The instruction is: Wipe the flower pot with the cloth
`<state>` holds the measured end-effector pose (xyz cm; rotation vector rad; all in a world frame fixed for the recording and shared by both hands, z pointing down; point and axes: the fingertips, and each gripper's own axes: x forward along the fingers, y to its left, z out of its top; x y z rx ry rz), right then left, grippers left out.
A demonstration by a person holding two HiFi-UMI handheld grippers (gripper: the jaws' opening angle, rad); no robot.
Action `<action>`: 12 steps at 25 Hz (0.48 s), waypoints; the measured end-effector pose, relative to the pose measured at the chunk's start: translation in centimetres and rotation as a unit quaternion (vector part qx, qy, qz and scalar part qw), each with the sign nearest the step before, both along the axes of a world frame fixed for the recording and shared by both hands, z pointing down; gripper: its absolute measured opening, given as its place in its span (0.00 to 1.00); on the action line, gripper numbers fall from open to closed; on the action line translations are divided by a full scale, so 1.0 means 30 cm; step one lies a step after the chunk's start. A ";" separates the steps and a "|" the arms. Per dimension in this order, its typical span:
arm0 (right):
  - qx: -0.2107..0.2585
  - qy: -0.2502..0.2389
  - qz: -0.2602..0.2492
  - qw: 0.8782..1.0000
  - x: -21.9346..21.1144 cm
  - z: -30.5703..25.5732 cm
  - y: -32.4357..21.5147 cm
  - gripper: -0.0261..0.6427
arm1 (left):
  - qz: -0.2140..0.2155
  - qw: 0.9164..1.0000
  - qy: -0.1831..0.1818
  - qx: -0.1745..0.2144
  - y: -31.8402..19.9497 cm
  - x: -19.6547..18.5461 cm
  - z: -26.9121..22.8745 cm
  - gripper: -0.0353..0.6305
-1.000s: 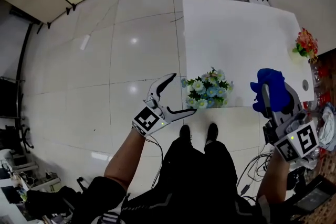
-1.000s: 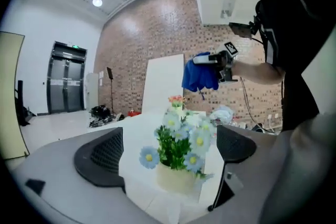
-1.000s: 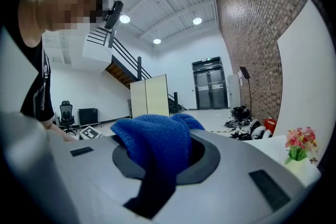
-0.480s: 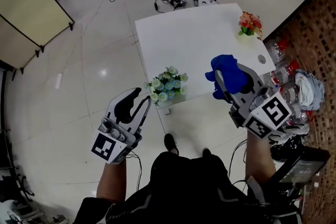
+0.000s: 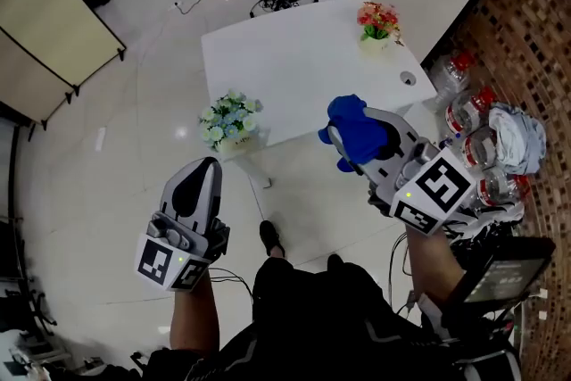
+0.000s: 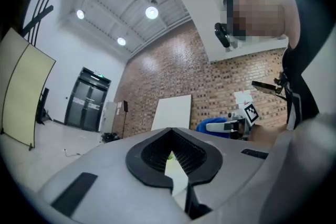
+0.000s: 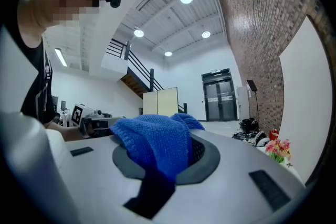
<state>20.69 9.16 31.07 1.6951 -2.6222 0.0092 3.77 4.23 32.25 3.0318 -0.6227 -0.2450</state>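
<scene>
Right tool (image 5: 350, 136) is clamped on the blue cloth (image 5: 357, 122). Left tool (image 5: 205, 170) has just closed on nothing. The flower pot (image 5: 230, 128) stands unheld at the near left corner of the bench (image 5: 303, 58), so a wipe may push it off.

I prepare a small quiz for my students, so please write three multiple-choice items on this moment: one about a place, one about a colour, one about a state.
1. Where is the pot of pale blue flowers?
A. on the floor
B. near a corner of the white table
C. on a shelf

2. What colour is the cloth in the right tool?
A. red
B. yellow
C. blue

3. How is the left tool?
A. shut and empty
B. wide open
C. shut on a bottle

1 B: the head view shows it there.
2 C: blue knit sits between the jaws.
3 A: its jaws have just closed, nothing between them.
</scene>
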 end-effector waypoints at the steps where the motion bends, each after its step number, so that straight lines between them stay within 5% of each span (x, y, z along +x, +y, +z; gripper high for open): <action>1: -0.001 0.001 -0.007 1.000 0.008 0.004 0.042 0.15 | -0.008 1.000 0.002 -0.005 0.041 0.005 0.000 0.06; 6: -0.006 -0.001 -0.028 1.000 -0.004 -0.009 0.221 0.15 | -0.030 0.999 -0.013 -0.017 0.226 -0.001 -0.023 0.06; 12: 0.016 0.002 -0.028 0.999 -0.152 -0.100 0.393 0.15 | -0.046 0.998 -0.037 -0.022 0.394 -0.156 -0.076 0.06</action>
